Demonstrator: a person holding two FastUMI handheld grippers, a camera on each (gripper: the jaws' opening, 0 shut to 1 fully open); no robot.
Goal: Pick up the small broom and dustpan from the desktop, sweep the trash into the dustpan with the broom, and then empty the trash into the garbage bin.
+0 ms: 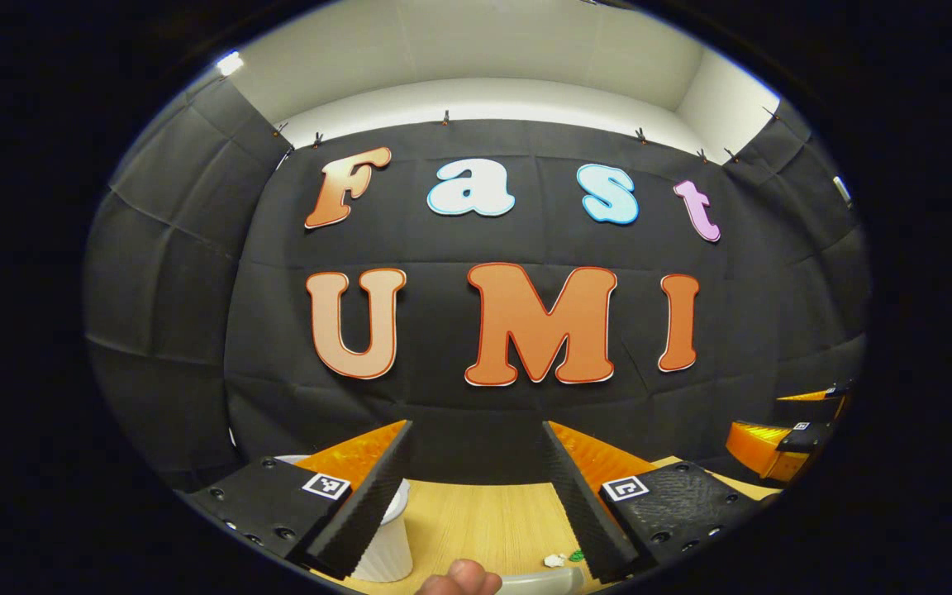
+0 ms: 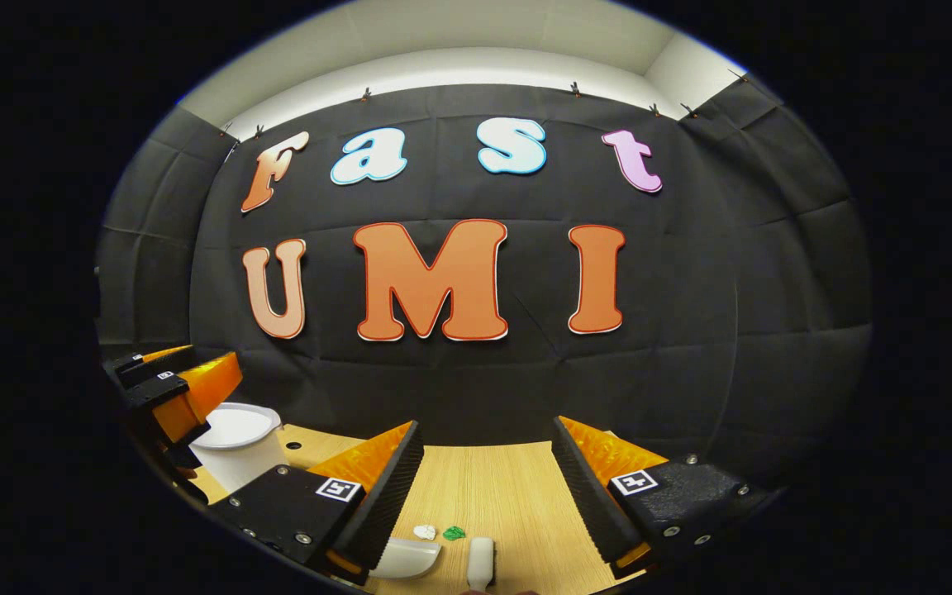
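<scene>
Below the parted jaws lies the broom (image 2: 481, 562).

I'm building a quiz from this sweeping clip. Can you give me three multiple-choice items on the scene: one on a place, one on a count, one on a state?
1. Where does the white garbage bin stand on the desktop in the right gripper view?
A. left
B. right
C. centre

2. How many trash bits lie there?
A. one
B. two
C. four

3. The right gripper is:
A. shut on the broom
B. open
C. shut on the dustpan

Answers: 1 A, it stands at the left edge by the left gripper. 2 B, one white and one green piece. 3 B, bare desktop shows between its fingers.
</scene>
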